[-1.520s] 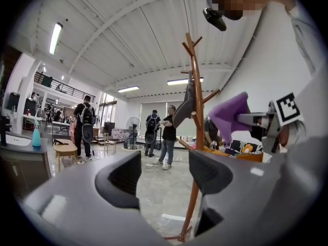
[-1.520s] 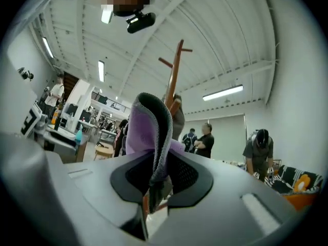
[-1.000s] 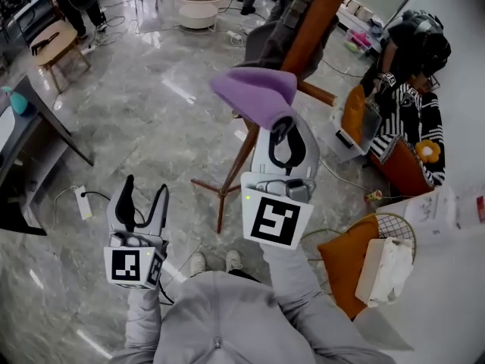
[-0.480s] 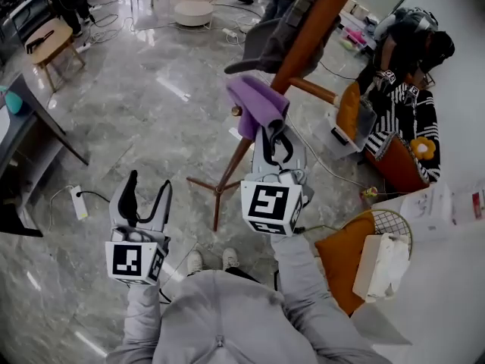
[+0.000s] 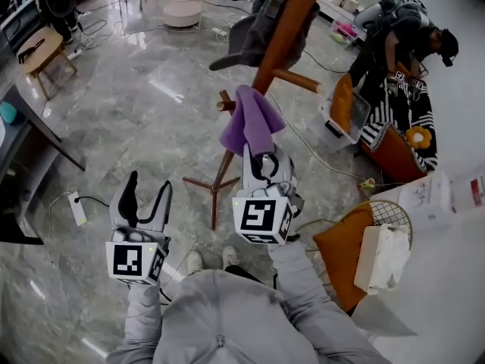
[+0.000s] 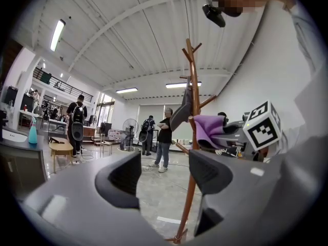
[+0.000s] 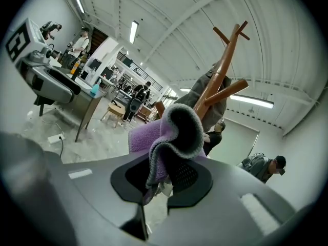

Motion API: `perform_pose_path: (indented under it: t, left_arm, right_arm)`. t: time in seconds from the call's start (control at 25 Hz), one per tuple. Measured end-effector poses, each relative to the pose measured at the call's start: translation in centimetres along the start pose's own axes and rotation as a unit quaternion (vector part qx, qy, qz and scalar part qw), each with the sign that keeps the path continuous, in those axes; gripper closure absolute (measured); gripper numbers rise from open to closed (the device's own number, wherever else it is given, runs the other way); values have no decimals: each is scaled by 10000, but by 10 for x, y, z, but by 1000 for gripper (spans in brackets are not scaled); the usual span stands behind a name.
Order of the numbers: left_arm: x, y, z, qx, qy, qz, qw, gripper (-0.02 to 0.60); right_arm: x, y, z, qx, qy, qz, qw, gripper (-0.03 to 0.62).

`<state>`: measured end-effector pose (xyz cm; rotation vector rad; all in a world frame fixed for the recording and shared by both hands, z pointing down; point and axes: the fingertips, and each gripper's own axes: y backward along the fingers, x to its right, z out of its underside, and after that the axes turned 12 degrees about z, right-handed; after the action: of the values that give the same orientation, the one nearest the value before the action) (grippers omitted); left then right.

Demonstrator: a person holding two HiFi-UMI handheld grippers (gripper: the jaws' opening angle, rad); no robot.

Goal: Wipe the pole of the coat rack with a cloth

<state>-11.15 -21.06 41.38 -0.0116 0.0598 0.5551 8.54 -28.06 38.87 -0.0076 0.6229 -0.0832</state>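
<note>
Cloth (image 5: 252,118), purple and fleecy, is clamped between the closed jaws of the right gripper (image 5: 264,164); in the right gripper view a folded bunch of it is seen pinched between the two dark pads, with the rest billowing up above them. In the head view the cloth is held against the pole (image 5: 280,48) of the coat rack, just below a short side peg, and it is draped over the pole's near side. A grey garment (image 5: 261,29) is hung higher on the same pole. The pole is tilted up to the right in that view, and its splayed feet are planted on the grey marbled floor (image 5: 136,112).

The left gripper (image 5: 142,199) is held low and to the left, well apart from the rack. Its jaws are spread wide, and nothing is seen between them but the floor and the foot of the rack far beyond.

At the right, a gold wire basket (image 5: 395,220) is set on a white table (image 5: 447,302). A white soft pack (image 5: 381,262) is lodged in it and overhangs its near rim. An orange cushion (image 5: 341,260) is propped beside the basket, below the table edge. Beyond the rack a pale open bin (image 5: 333,133) is placed on the floor; an orange item and a dark flat one are seen at it, but whether they lie inside cannot be told.
</note>
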Motion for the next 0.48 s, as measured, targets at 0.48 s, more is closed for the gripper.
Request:
perform_pose_path:
  t: [0.48]
  left_arm:
    - [16,-6,-4,-27,-57,182,9998,264]
  right_arm:
    - [-8,37,51,-679,-638,-95,9956,543]
